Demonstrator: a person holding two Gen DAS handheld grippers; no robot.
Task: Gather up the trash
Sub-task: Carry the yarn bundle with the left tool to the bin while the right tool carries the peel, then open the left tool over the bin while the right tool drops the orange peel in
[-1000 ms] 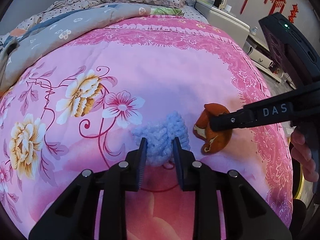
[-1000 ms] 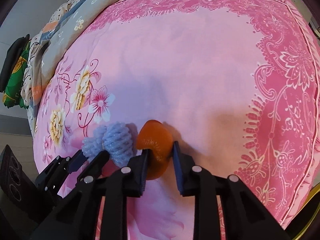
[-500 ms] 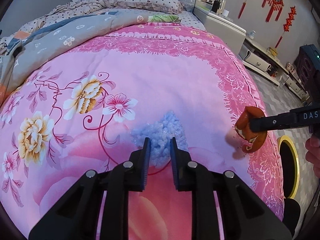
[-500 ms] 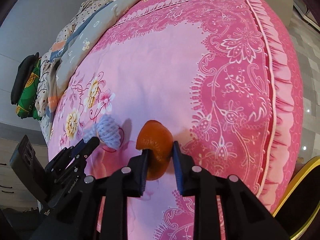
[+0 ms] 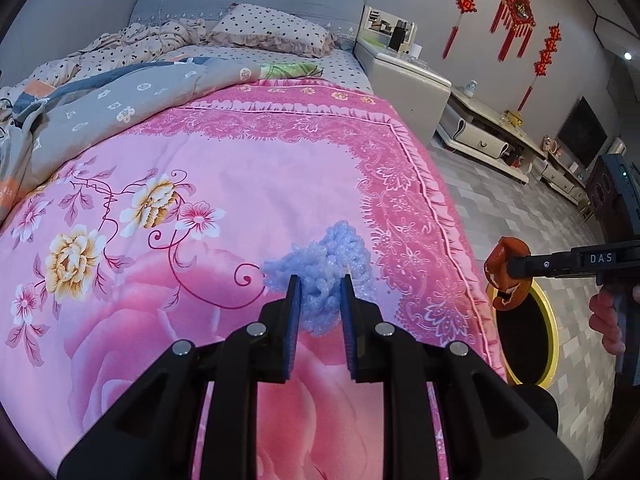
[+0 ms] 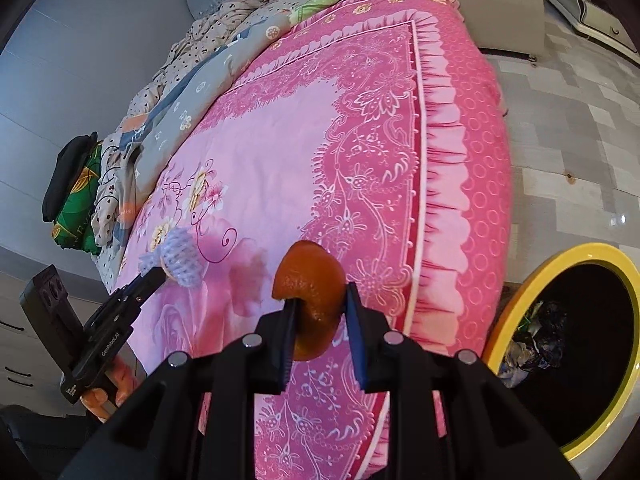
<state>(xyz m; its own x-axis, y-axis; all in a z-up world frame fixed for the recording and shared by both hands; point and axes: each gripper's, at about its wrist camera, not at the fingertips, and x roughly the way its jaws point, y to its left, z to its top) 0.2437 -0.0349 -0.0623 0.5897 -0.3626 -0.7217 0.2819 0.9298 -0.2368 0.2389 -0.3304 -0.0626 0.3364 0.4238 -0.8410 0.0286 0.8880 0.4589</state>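
A second earlier both pieces of trash lay side by side on the pink floral quilt [image 5: 248, 184]; by this moment each had been lifted clear of it. The left gripper [image 5: 320, 296] had just finished closing, its jaws drawn in from a looser hold to a narrow gap pinching the pale blue foam fruit net [image 5: 320, 256], which now hung above the quilt near the bed's lower right corner. The right gripper [image 6: 320, 312], clamped just as tightly throughout, held the orange peel [image 6: 310, 292] between its pads and had carried it from beside the net out past the quilt's frilled border, toward the yellow-rimmed bin [image 6: 532, 280]. The left wrist view alone showed the headboard, the polka-dot pillow [image 5: 272, 30], the white nightstand [image 5: 404, 76] and the red hanging ornaments [image 5: 516, 12] on the wall, with the peel [image 5: 506, 274] seen from the side, hanging over the bin's rim [image 5: 550, 320]. The right wrist view alone looked down into the bin, where crumpled waste already lay against a black liner, and showed the person's left hand [image 6: 108, 390] gripping the left tool's handle.
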